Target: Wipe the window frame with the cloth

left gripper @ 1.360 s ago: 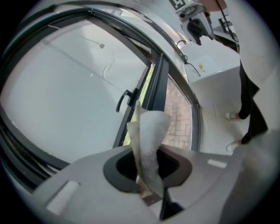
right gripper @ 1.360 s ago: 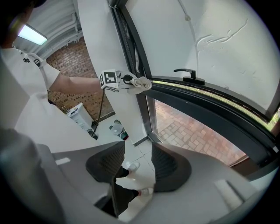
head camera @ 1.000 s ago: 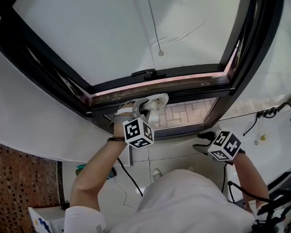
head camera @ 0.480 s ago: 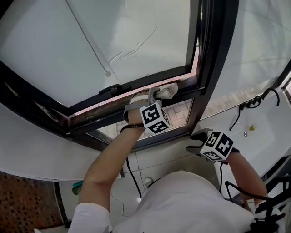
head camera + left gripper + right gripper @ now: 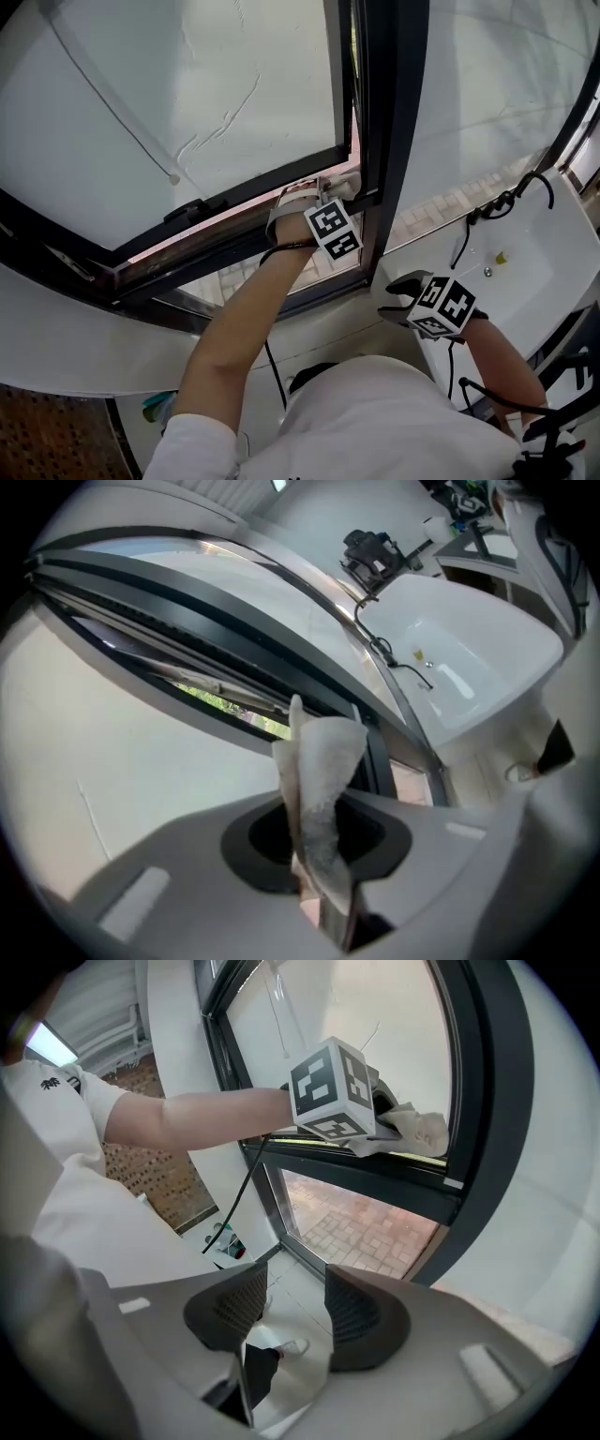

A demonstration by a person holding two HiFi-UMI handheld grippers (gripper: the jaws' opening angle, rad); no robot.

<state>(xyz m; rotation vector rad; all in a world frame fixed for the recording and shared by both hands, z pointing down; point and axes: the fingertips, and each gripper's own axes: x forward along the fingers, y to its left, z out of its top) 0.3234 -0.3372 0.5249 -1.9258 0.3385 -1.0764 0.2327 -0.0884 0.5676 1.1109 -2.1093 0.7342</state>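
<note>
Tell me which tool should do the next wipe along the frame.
Left. The left tool is shut on the cloth and sits at the window frame; the right tool is open, empty and hangs lower, off it.

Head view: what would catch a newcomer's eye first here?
The dark window frame runs up the middle, and the left gripper holds a white cloth at the sash's lower corner. At the lower right, the right gripper hangs open and empty.
</note>
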